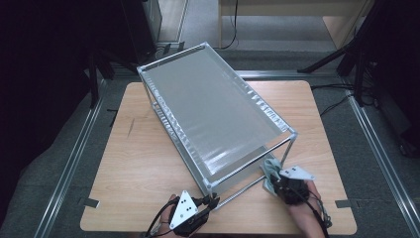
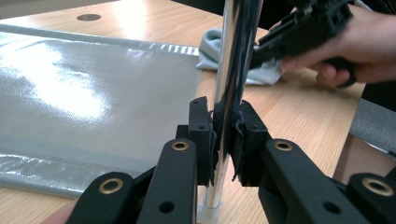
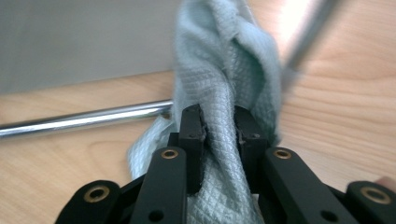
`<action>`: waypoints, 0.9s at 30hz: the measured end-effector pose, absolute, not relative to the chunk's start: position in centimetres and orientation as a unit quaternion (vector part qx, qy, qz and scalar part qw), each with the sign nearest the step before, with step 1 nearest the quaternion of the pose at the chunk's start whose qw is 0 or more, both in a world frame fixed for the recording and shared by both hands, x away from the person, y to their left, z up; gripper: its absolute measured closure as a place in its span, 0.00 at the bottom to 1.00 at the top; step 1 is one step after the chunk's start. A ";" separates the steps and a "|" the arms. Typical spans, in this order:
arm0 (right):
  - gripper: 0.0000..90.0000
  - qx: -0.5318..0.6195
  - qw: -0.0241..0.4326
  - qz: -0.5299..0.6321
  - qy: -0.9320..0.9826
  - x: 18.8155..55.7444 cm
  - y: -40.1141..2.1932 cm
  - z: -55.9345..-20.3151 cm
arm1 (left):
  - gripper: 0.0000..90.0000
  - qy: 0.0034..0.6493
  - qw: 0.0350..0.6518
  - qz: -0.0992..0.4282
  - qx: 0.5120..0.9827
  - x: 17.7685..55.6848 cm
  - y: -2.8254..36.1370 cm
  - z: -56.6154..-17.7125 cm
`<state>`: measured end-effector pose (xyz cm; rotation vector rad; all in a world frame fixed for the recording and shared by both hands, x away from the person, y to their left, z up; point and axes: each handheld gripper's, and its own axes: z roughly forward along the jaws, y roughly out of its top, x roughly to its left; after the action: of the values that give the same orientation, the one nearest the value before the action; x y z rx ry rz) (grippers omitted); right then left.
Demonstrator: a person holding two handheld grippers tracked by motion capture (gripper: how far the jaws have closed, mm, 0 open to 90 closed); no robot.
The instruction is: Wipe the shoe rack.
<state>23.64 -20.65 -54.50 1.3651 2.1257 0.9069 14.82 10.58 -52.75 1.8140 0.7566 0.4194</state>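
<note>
Chrome tubing frames a two-tier rack (image 1: 218, 106) that stands slantwise on the wooden surface (image 1: 143, 168), with grey sheets as its shelves. The left gripper (image 2: 227, 140) is clenched on the rack's near corner post (image 2: 233, 60), its pads pressed against both sides of the shiny tube just above the foot. The right gripper (image 3: 219, 135) grasps a pale green waffle-weave cloth (image 3: 229, 70), bunched up between its jaws. That cloth lies at the rack's right near corner on the surface, just beside the low crossbar (image 3: 84, 119) and next to the bottom shelf (image 2: 93, 93).
</note>
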 end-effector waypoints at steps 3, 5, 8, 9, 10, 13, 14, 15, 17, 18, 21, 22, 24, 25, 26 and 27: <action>0.86 0.472 0.212 0.328 0.790 22.8 -19.3 -54.3 | 0.90 0.317 0.536 0.175 0.762 14.9 10.6 -52.8; 0.86 0.452 0.183 0.344 0.802 21.8 -17.7 -54.2 | 0.90 0.318 0.536 0.174 0.762 14.9 10.6 -52.7; 0.85 0.419 0.156 0.359 0.820 20.3 -14.9 -54.3 | 0.90 0.318 0.535 0.178 0.762 14.8 10.5 -52.7; 0.85 0.398 0.146 0.364 0.829 19.8 -13.9 -54.2 | 0.90 0.318 0.535 0.177 0.763 14.8 10.6 -52.7; 0.85 0.382 0.132 0.373 0.835 19.2 -13.0 -54.2 | 0.90 0.318 0.535 0.175 0.763 14.8 10.6 -52.7; 0.83 0.329 0.113 0.383 0.856 17.8 -10.2 -54.3 | 0.90 0.319 0.536 0.175 0.762 14.8 10.6 -52.8; 0.83 0.323 0.119 0.378 0.859 17.8 -10.0 -54.2 | 0.90 0.319 0.536 0.173 0.762 14.8 10.6 -52.8; 0.83 0.323 0.119 0.378 0.859 17.8 -10.0 -54.2 | 0.90 0.319 0.536 0.173 0.762 14.8 10.6 -52.8; 0.84 0.333 0.110 0.383 0.855 18.4 -10.6 -54.1 | 0.90 0.317 0.536 0.173 0.763 14.8 10.7 -52.8; 0.84 0.354 0.119 0.382 0.846 19.2 -11.8 -54.0 | 0.90 0.316 0.536 0.173 0.763 14.7 10.8 -52.8; 0.84 0.380 0.133 0.381 0.832 20.2 -13.3 -53.9 | 0.90 0.316 0.535 0.174 0.764 14.7 10.8 -52.8; 0.84 0.395 0.140 0.379 0.825 20.8 -14.2 -53.9 | 0.90 0.316 0.535 0.174 0.764 14.6 10.8 -52.8; 0.84 0.443 0.166 0.376 0.797 22.4 -16.9 -54.0 | 0.90 0.316 0.535 0.175 0.764 14.5 10.9 -52.8; 0.84 0.459 0.176 0.375 0.786 22.8 -17.6 -54.0 | 0.90 0.316 0.534 0.175 0.764 14.5 11.0 -52.8; 0.84 0.476 0.186 0.372 0.775 23.2 -18.3 -54.0 | 0.90 0.314 0.535 0.176 0.764 14.4 11.0 -52.8; 0.84 0.476 0.186 0.372 0.775 23.2 -18.3 -54.0 | 0.90 0.314 0.535 0.176 0.764 14.4 11.0 -52.8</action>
<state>23.21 -18.28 -53.96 1.3395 2.1832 1.0475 14.44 11.00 -52.79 1.8214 0.7493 0.4195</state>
